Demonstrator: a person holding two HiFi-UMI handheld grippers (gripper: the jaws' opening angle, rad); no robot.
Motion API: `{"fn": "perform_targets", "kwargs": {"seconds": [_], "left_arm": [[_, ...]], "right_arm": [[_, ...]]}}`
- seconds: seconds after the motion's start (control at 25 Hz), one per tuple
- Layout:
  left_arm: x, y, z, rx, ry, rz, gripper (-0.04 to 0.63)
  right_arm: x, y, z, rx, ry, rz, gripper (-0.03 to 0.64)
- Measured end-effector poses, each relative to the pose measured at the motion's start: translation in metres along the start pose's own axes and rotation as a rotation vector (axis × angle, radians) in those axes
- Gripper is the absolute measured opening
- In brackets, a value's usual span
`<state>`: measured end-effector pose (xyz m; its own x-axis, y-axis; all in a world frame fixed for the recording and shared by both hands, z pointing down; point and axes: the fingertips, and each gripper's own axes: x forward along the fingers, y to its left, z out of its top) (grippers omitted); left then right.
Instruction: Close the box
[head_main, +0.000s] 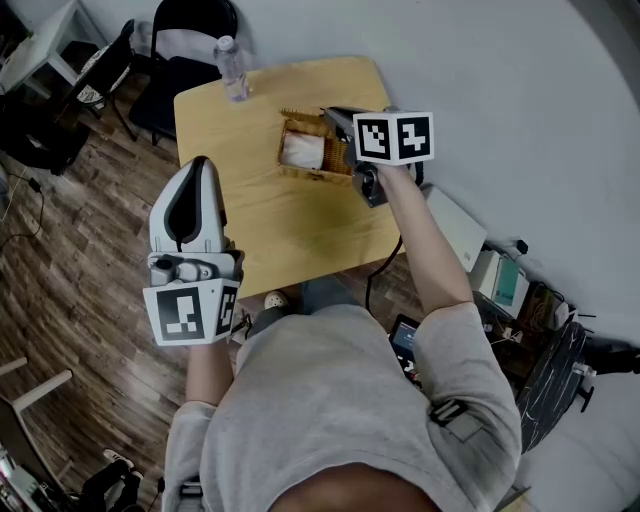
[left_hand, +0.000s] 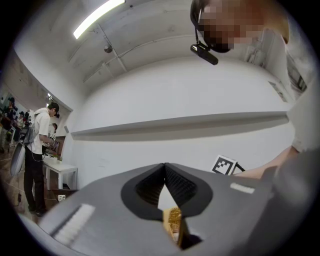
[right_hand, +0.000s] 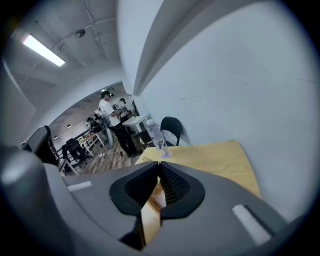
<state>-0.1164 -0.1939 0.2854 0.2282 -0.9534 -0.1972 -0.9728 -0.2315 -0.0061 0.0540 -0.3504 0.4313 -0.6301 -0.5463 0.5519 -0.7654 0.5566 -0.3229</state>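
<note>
Two tongs are in my hands, and both are pressed together with nothing pinched in them. The left tongs (head_main: 203, 163) hang over the near left part of the table (head_main: 260, 235), with the tips pointing to the far side and lifted up. In the left gripper view the jaw tips meet. Through the small gap below them I see only a thin woven strip, golden in colour (left_hand: 174, 220). I think it is the box seen from far away, not something that is held.

The box (head_main: 312, 173) stands on the far middle of the table. It lies to the right of the left tongs and farther away, well apart from them. It is open on top, and something white (head_main: 303, 150) lies inside. A woven strip along its far side may be the lid, but I cannot tell this for sure. Its long side seems to run from left to right.

The right tongs (head_main: 332, 114) are much nearer. They come in from the right, and their tips are over the far right corner of the box. In the right gripper view these jaws also meet at the tips, and the box shows through the gap under them. I cannot tell whether they touch the rim.

In my judgement the closing is not yet done, and the right hand is the one placed to do it, by moving the lid toward the near side.
</note>
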Motion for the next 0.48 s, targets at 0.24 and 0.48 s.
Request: {"fn": "perform_targets", "kwargs": {"seconds": [0.24,0.48], "left_arm": [[-0.015,-0.001,0.0,0.0,0.006,-0.002,0.058],[-0.027,0.0,0.001,-0.001,0.008,-0.001,0.058]], "right_arm": [[-0.002,0.004,-0.02,0.019,0.003,-0.007,0.02],[-0.001,0.01,-0.041,0.025,0.021,-0.017,0.02]]}}
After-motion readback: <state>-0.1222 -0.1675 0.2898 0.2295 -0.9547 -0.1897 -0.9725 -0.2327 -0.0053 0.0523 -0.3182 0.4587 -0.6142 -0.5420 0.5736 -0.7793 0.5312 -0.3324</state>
